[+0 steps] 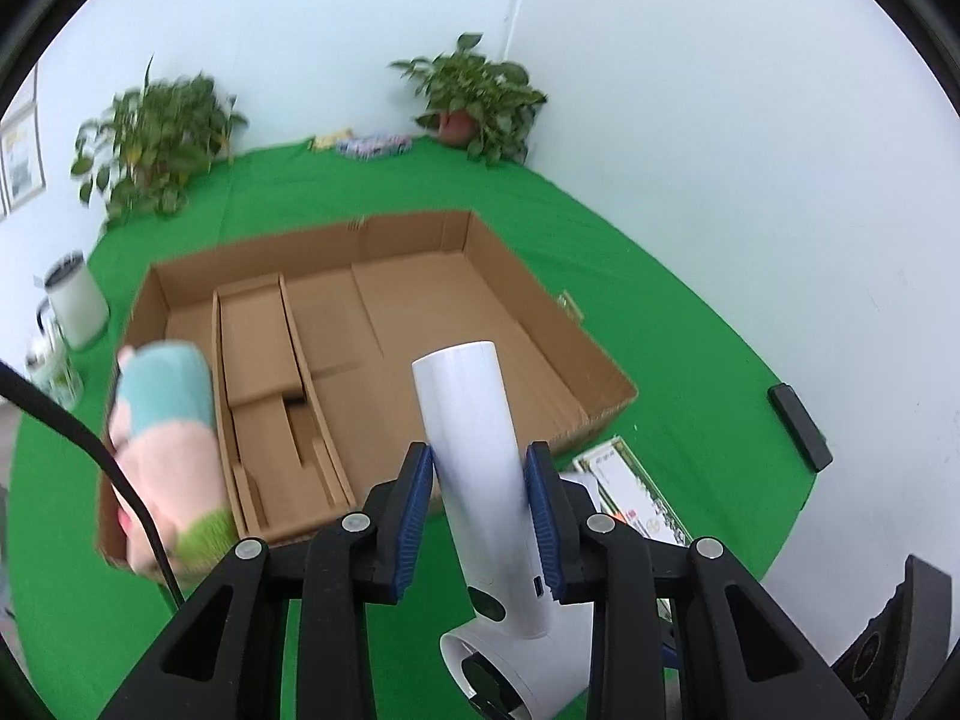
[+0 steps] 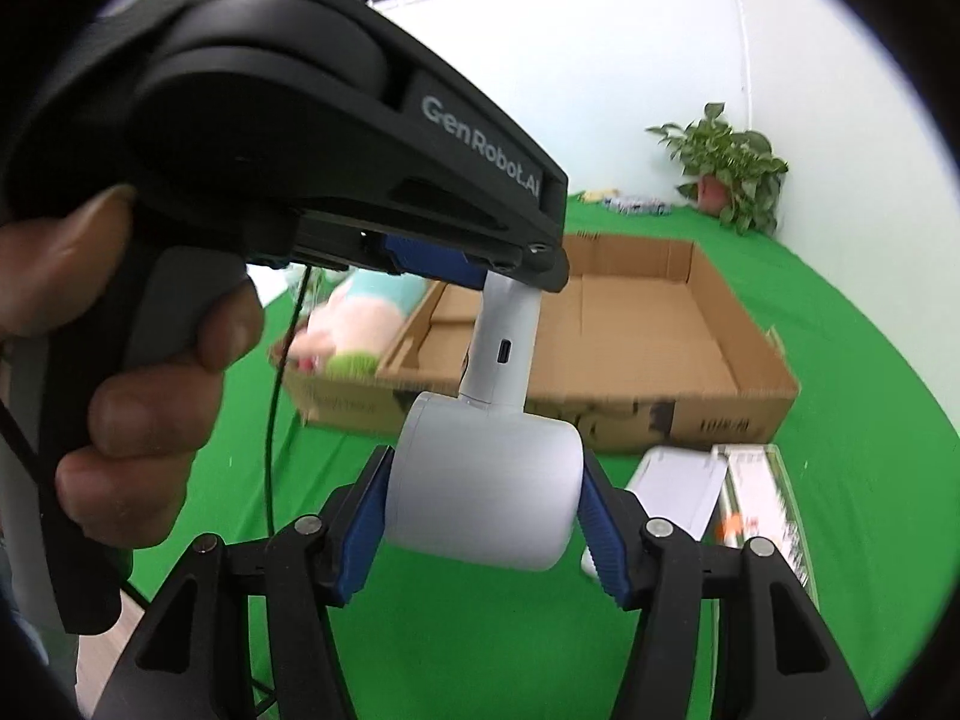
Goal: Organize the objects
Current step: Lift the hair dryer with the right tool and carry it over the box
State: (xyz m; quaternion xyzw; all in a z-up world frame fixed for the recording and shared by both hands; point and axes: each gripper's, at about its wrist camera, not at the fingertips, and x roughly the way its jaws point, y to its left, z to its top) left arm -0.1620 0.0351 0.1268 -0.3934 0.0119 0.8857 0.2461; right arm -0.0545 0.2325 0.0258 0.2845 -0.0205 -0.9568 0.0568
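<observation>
A white dryer-shaped device (image 1: pixel 474 420) with a round handle and a thick barrel (image 2: pixel 486 486) hangs over the green cloth in front of the cardboard box (image 1: pixel 420 228). My left gripper (image 1: pixel 480 516) is shut on its handle, blue pads (image 1: pixel 414 516) pressing both sides. My right gripper (image 2: pixel 485 531) is shut on the barrel. In the right wrist view a hand (image 2: pixel 138 420) holds the left gripper (image 2: pixel 516 276) from above, clamped on the handle's top. A pink and teal plush toy (image 1: pixel 168 438) lies at the box's near left corner.
The shallow box (image 2: pixel 744 396) has cardboard dividers on its left side. A white packet (image 2: pixel 678 486) and a green-printed carton (image 1: pixel 636 492) lie right of it, a black bar (image 1: pixel 801 426) farther right. Potted plants (image 1: pixel 474 96) (image 1: pixel 156 144), small packets (image 1: pixel 372 144) and mugs (image 1: pixel 75 306) line the cloth's far edges.
</observation>
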